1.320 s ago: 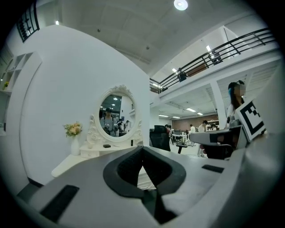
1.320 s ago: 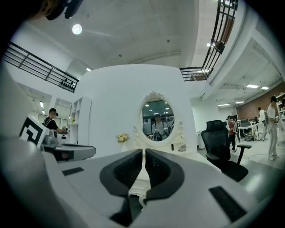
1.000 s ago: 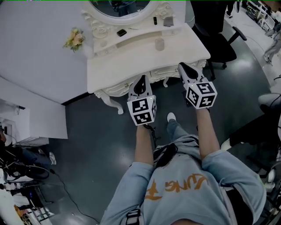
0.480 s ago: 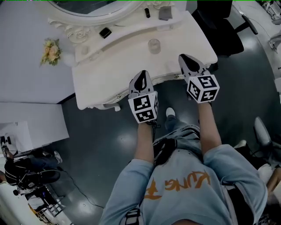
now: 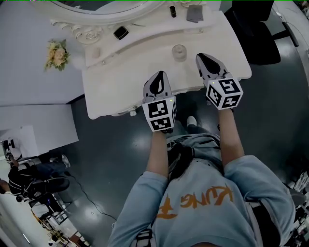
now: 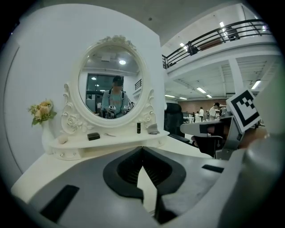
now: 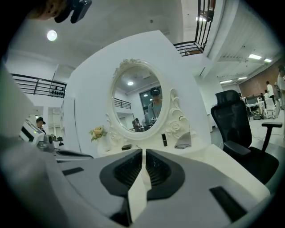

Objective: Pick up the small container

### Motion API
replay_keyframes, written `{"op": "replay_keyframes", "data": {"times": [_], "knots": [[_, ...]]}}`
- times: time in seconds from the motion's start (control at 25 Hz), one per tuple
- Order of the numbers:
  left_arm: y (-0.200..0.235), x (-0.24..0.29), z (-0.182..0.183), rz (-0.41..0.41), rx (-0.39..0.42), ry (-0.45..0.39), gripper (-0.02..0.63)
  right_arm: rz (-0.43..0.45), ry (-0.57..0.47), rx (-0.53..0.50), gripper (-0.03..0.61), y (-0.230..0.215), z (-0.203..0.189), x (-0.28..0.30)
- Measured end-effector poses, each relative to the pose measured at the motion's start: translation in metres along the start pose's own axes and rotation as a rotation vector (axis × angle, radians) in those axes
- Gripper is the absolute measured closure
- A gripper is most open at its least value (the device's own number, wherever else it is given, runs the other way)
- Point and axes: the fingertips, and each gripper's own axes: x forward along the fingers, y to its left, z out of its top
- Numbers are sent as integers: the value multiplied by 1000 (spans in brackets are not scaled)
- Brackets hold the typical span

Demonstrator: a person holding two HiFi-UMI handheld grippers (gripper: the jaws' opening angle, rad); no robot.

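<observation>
The small container (image 5: 179, 52), a pale see-through jar, stands on the white dressing table (image 5: 120, 82) just below its raised shelf. My right gripper (image 5: 200, 58) is shut and empty, its tip a little right of the jar and apart from it. My left gripper (image 5: 158, 76) is also shut and empty, over the table's front part, below and left of the jar. In the left gripper view the gripper (image 6: 142, 150) has its jaws closed together. The right gripper (image 7: 143, 152) looks the same in its own view. Neither gripper view shows the jar.
On the shelf under the oval mirror (image 6: 113, 84) lie a black box (image 5: 120, 33), a dark lipstick tube (image 5: 172, 11) and a grey cloth (image 5: 195, 13). Flowers (image 5: 57, 53) stand at the left end. A black office chair (image 5: 256, 34) is right of the table.
The person has stepped closer to the table. Both shut grippers now reach over its front edge, nearer the jar.
</observation>
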Motion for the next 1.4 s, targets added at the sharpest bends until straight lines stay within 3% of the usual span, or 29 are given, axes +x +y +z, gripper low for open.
{"op": "replay_keyframes", "data": {"times": [0.64, 1.04, 1.4], "knots": [[21, 59, -61, -43, -47, 174, 592, 27, 163, 11, 527, 1, -77, 58], [29, 78, -80, -72, -65, 235, 592, 45, 267, -100, 326, -5, -105, 92], [44, 87, -93, -74, -70, 269, 592, 90, 344, -213, 270, -13, -132, 131]]}}
